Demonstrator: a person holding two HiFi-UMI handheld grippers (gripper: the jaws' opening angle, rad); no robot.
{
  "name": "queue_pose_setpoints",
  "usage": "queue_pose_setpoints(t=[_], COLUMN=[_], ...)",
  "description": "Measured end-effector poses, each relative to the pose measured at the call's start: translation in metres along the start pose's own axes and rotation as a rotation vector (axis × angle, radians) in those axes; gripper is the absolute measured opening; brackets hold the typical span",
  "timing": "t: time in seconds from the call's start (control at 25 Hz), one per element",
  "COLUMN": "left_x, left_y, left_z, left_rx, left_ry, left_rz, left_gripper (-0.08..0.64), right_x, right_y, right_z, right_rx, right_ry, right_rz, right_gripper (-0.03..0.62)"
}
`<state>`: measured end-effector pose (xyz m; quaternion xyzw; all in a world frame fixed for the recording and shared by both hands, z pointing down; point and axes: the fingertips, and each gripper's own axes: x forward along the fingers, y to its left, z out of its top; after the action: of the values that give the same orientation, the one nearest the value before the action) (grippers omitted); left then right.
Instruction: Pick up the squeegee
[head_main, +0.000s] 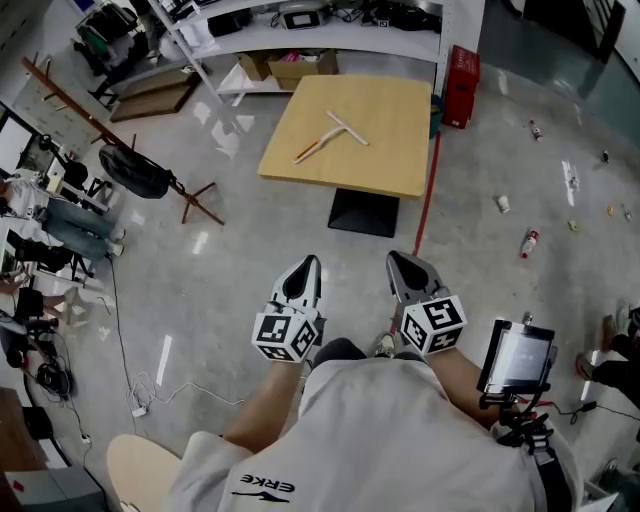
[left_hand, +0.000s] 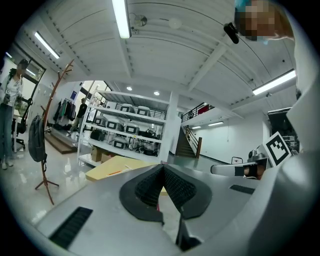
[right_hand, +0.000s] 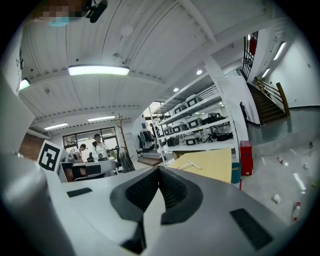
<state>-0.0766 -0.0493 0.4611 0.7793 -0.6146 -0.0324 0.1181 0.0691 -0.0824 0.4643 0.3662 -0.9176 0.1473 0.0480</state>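
Observation:
The squeegee (head_main: 334, 133), pale with an orange-tipped handle and a T-shaped head, lies on the yellow square table (head_main: 400, 165) far ahead of me; in the right gripper view the squeegee (right_hand: 192, 165) is a thin pale shape on the table (right_hand: 215, 167). Both grippers hang over the floor well short of the table. My left gripper (head_main: 310, 262) is shut and empty, its tips meeting. My right gripper (head_main: 396, 258) is likewise shut with nothing in it. The left gripper view shows the table (left_hand: 117, 167) as a yellow slab behind the closed jaws.
A red box (head_main: 461, 86) stands beside the table's far right corner. White shelving (head_main: 330, 35) with cardboard boxes runs behind it. A coat stand (head_main: 120, 150) with a black bag is at left. Small bottles (head_main: 528, 243) and litter dot the floor at right. People stand far off.

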Motion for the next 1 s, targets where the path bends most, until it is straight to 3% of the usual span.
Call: queue_pose_setpoints(t=[0.36,0.56,1.0], left_x=[0.027,0.106,0.17], left_y=[0.027,0.085,0.188], left_z=[0.022,0.009,0.039], left_rx=[-0.005,-0.012,-0.017], left_ry=[0.021,0.027,0.019], left_rz=[-0.036,-0.072,-0.152], left_gripper=[0.003,0.003,0.003], right_x=[0.03,0.115,0.224], right_y=[0.003,-0.037,-0.022], right_z=[0.02,0.012,0.043], right_rx=[-0.002,-0.006,-0.075], right_ry=[0.023,0.03,0.042], right_rz=[-0.029,-0.064,-0.149], right_gripper=[0.005,0.005,0.005])
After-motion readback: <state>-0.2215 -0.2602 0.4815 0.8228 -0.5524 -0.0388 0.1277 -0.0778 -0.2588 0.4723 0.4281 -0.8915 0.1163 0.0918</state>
